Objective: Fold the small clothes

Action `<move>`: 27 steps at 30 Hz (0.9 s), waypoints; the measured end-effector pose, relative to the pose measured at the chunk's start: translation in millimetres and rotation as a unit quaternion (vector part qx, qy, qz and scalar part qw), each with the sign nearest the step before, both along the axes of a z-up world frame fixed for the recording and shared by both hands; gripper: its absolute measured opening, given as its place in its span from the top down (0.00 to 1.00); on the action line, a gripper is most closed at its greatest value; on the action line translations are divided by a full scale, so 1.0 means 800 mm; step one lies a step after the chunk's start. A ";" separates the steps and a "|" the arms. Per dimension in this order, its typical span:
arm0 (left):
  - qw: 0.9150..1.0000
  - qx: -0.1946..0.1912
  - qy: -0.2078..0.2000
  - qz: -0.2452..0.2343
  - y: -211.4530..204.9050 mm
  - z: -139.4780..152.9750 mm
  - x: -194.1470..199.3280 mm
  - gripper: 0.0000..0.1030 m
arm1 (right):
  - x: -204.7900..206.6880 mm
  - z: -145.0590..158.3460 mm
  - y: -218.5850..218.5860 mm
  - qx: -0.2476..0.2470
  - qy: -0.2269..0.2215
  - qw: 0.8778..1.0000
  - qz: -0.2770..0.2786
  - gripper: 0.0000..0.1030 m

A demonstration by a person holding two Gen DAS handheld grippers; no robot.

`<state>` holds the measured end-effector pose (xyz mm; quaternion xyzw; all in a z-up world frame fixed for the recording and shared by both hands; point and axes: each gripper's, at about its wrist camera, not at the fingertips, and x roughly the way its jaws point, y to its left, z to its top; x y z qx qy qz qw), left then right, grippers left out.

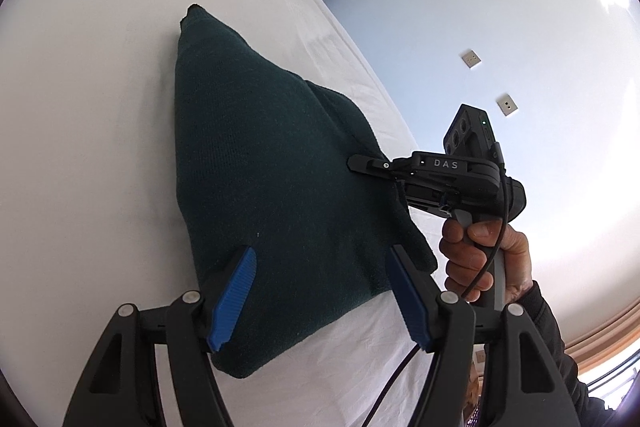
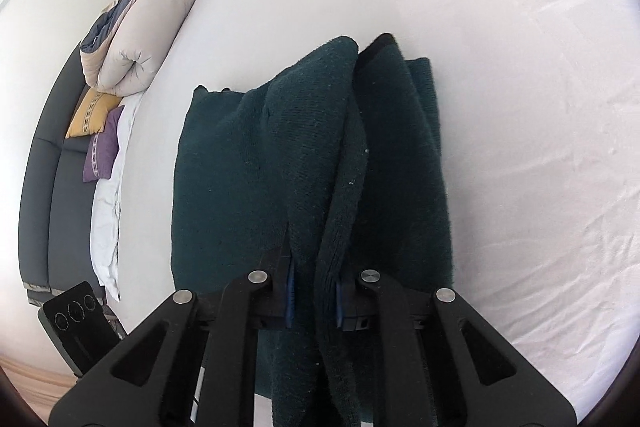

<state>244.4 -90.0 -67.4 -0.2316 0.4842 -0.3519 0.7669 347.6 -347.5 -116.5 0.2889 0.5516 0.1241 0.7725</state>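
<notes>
- The dark green knit garment (image 1: 272, 179) is lying on the white bed sheet (image 1: 88, 131).
- The right gripper (image 2: 314, 301) is pinching a bunched fold of the garment between its blue pads.
- The left gripper (image 1: 320, 291) is hovering just above the garment, jaws apart, gripping nothing.
- White lettering "DAS" (image 1: 446, 164) is showing on the right gripper's body, beside the garment's edge.

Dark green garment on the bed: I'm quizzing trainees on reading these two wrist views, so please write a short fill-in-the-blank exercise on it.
1. The dark green garment lies on a ____ bed sheet.
2. The right hand-held gripper is shut on a bunched fold of the ____.
3. The left hand-held gripper, with blue pads, has its jaws ____.
4. Beside the yellow cushion lies a ____ one.

Missing words: white; garment; open; purple
</notes>
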 end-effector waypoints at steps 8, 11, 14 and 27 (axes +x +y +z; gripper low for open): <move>1.000 0.009 0.001 -0.024 -0.029 0.007 -0.009 0.33 | 0.016 -0.035 -0.034 0.027 0.008 1.000 -0.011 0.88; 1.000 0.014 0.002 -0.023 -0.031 0.005 -0.010 0.33 | 0.024 -0.056 -0.037 0.053 0.011 0.998 -0.024 0.88; 1.000 0.021 -0.005 -0.022 -0.034 0.008 -0.011 0.33 | 0.014 -0.054 -0.051 0.087 0.015 0.995 -0.050 0.82; 1.000 0.021 -0.005 -0.020 -0.039 0.010 -0.012 0.32 | -0.045 0.022 -0.022 0.025 -0.041 0.999 0.000 0.52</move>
